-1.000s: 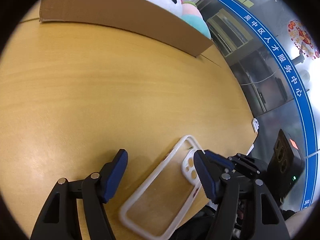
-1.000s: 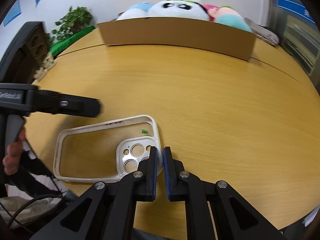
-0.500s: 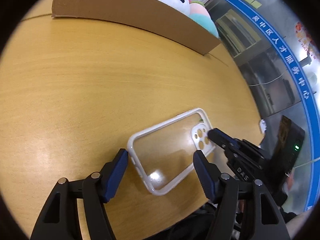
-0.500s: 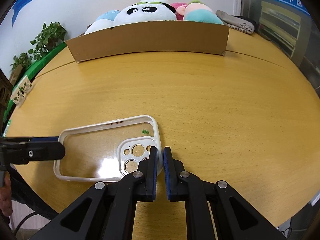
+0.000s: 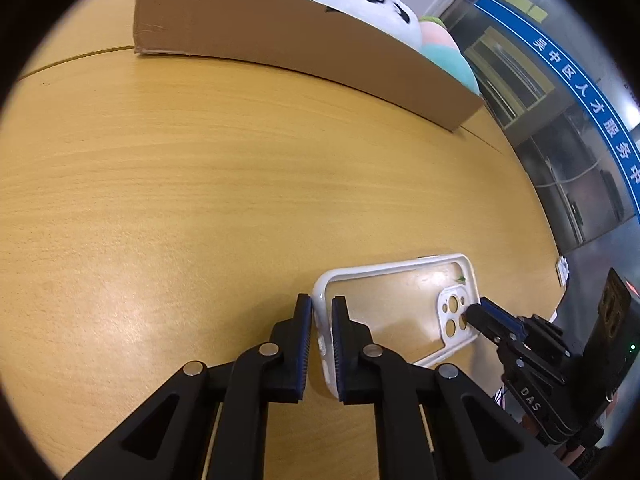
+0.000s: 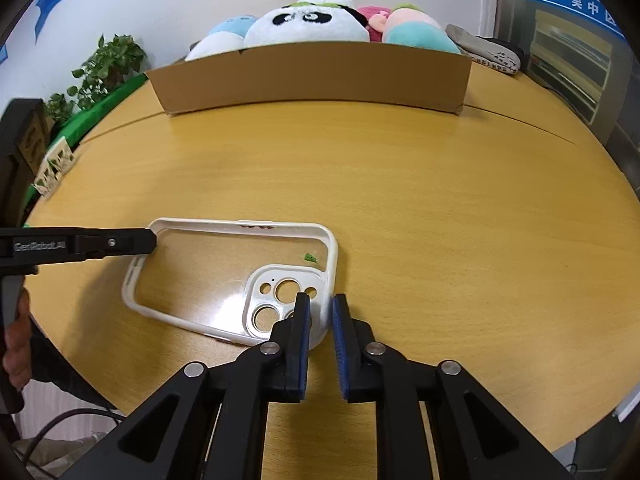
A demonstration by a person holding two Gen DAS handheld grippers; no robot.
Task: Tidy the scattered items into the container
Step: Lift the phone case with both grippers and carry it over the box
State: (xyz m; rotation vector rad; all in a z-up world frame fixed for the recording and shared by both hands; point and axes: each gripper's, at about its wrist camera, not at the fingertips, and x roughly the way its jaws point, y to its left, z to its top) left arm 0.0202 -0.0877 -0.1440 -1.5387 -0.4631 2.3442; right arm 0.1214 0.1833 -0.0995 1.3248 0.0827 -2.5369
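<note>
Left gripper (image 5: 320, 320) was wide open around the phone case (image 5: 400, 312) a moment back; now its fingers (image 5: 303, 344) have clamped narrow on the case's short bottom rim. Right gripper (image 6: 320, 320) had its fingers shut at the camera-cutout corner and now they are easing slightly apart, that corner rim between them, pads close to it but I cannot tell if they press. Meaning, as I read it: the case is passing to a 2-handed or left-hand hold, lift to the cardboard box (image 6: 312, 76) comes next.

Case sits near the front edge of the surface (image 6: 400, 180), well apart from the box at the far edge. In the right view its long axis runs roughly along that front edge, camera-cutout end toward the right gripper, plain end toward the left gripper (image 6: 148, 242). Open side up. Box already holds plush toys (image 6: 308, 24).
</note>
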